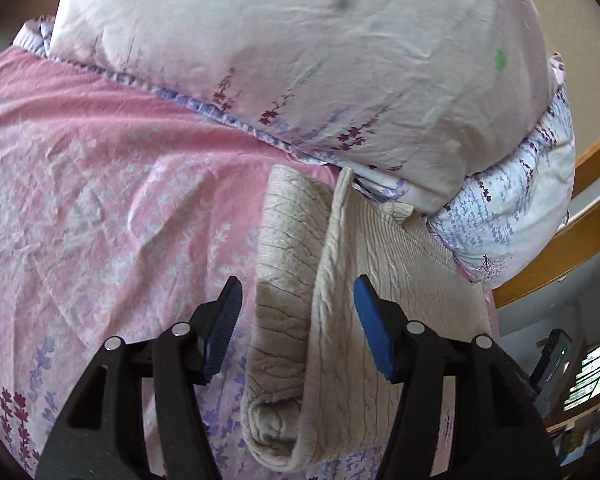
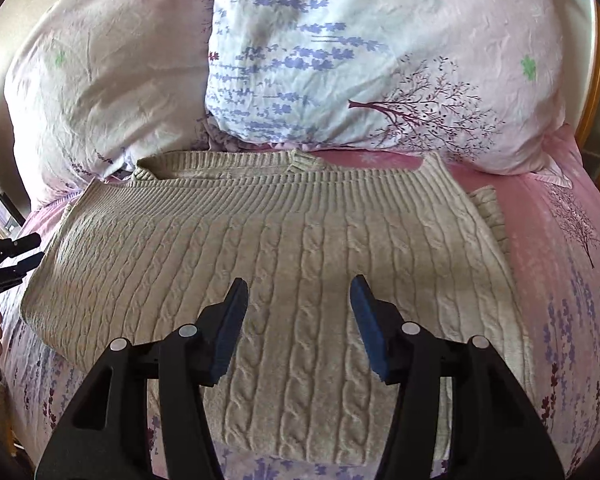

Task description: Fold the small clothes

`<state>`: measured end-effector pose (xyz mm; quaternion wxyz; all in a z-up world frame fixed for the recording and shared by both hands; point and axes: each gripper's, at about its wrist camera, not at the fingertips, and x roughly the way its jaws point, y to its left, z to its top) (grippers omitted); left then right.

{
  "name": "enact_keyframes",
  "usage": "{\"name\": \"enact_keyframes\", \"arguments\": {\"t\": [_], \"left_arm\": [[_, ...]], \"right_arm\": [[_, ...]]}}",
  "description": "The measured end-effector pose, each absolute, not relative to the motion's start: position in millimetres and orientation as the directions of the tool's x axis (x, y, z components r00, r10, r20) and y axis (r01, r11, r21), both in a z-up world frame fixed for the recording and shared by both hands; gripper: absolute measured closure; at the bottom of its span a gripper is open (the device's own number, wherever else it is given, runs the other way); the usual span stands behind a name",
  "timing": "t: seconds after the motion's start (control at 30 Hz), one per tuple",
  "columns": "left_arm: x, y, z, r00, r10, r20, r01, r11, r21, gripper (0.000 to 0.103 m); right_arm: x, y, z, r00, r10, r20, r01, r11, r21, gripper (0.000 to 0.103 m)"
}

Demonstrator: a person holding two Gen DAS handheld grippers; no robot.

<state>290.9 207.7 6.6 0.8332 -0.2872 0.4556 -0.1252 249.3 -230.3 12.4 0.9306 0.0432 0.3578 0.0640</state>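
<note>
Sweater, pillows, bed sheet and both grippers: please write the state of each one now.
Sweater: folded, flat on the bed sheet, held by neither gripper.
Pillows: piled behind the sweater.
Bed sheet: spread, wrinkled.
Left gripper: jaws open, folded edge between them.
Right gripper: jaws open, above the sweater.

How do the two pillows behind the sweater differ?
In the right wrist view, the left pillow is plain pale pink, with only a small green mark and a few sprigs near its lower edge. The right pillow carries bold blue-violet flower sprigs and a dark purple tree. The right one looks wider and overlaps the left one's edge. Both are wrinkled and stand behind the beige cable-knit sweater on the pink sheet.
</note>
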Motion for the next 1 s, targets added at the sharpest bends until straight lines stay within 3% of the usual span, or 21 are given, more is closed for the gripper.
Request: {"name": "enact_keyframes", "arguments": {"t": [0.23, 0.7, 0.77, 0.87, 1.0], "left_arm": [[303.4, 197.9, -1.7, 0.534, -0.524, -0.664, -0.037, 0.77, -0.637, 0.045], [316.2, 178.3, -6.2, 0.518, -0.576, -0.632, -0.053, 0.716, -0.697, 0.046], [319.5, 173.5, -7.2, 0.512, -0.576, -0.637, -0.07, 0.711, -0.7, 0.052], [324.4, 167.6, -11.9, 0.5, -0.575, -0.648, -0.108, 0.7, -0.706, 0.073], [324.3, 162.4, -7.2, 0.506, -0.596, -0.624, -0.11, 0.673, -0.732, 0.079]], "right_arm": [[256.6, -211.3, 6.1, 0.734, 0.1, -0.672, -0.1, 0.994, 0.039, 0.045], [258.2, -209.5, -0.5, 0.744, 0.104, -0.66, -0.1, 0.994, 0.044, 0.04], [257.5, -209.5, -0.8, 0.745, 0.105, -0.659, -0.099, 0.994, 0.046, 0.04], [256.3, -209.3, -0.4, 0.746, 0.108, -0.657, -0.098, 0.994, 0.052, 0.04], [253.5, -213.6, 1.8, 0.744, 0.133, -0.654, -0.104, 0.991, 0.083, 0.04]]}}
